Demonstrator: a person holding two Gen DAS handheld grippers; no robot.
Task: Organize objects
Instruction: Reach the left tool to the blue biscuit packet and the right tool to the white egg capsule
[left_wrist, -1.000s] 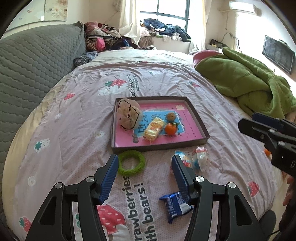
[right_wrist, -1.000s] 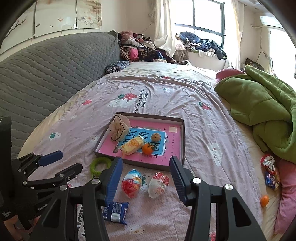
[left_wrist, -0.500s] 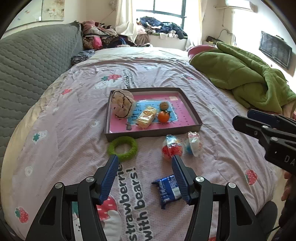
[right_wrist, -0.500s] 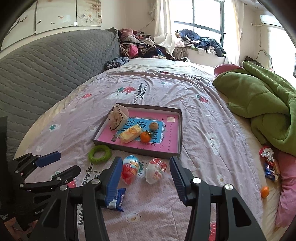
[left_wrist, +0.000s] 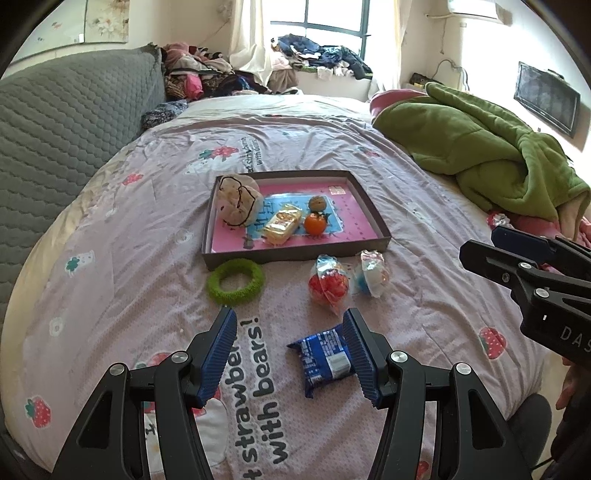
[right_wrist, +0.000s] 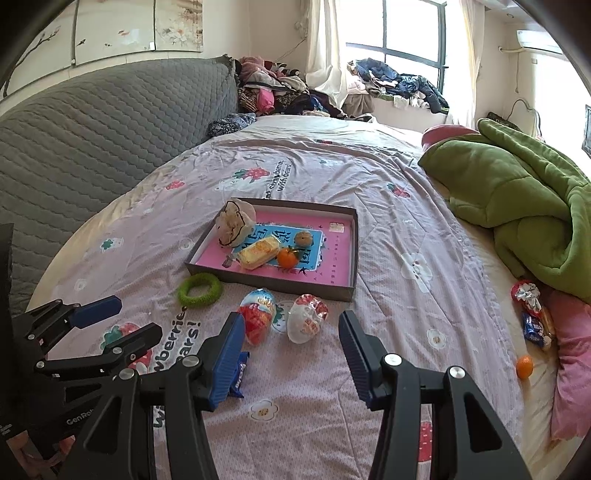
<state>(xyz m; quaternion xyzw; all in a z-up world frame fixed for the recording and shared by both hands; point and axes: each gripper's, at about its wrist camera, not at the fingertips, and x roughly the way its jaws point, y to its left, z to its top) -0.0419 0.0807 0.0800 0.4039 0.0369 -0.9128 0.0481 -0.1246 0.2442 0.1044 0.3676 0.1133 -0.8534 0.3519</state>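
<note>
Bed (left_wrist: 155, 236), pink-lilac quilt printed with strawberries and "with bears" lettering; grey quilted headboard (left_wrist: 62, 122) along one side, green blanket (left_wrist: 480, 147) bunched on the other

Tray (left_wrist: 373, 214): shallow dark box with pink lining, set mid-bed. Holds a beige drawstring pouch (left_wrist: 238, 199) in the far-left corner, a yellow wrapped cake (left_wrist: 282, 225) at centre, a small orange (left_wrist: 315, 223) just beside it, a walnut (left_wrist: 317, 202) behind the orange

Loose on the quilt, in front of the tray:
- green ring (left_wrist: 236, 280), touching or all but touching the tray's near wall
- red wrapped egg (left_wrist: 328, 284) and white wrapped egg (left_wrist: 371, 273), side by side, near the tray's front right corner
- blue snack packet (left_wrist: 325, 360), nearest the onlooker, lying flat

Far right edge of the bed, seen from the right wrist: red-and-blue sweets bag (right_wrist: 532, 317), second small orange (right_wrist: 524, 366), both well apart from the tray

Left gripper (left_wrist: 290, 354): jaws spread wide, nothing between the pads; hangs above the quilt, its right finger in front of the blue packet's edge

Right gripper (right_wrist: 291, 354): jaws apart, empty; the two eggs lie just beyond the fingertips
</note>
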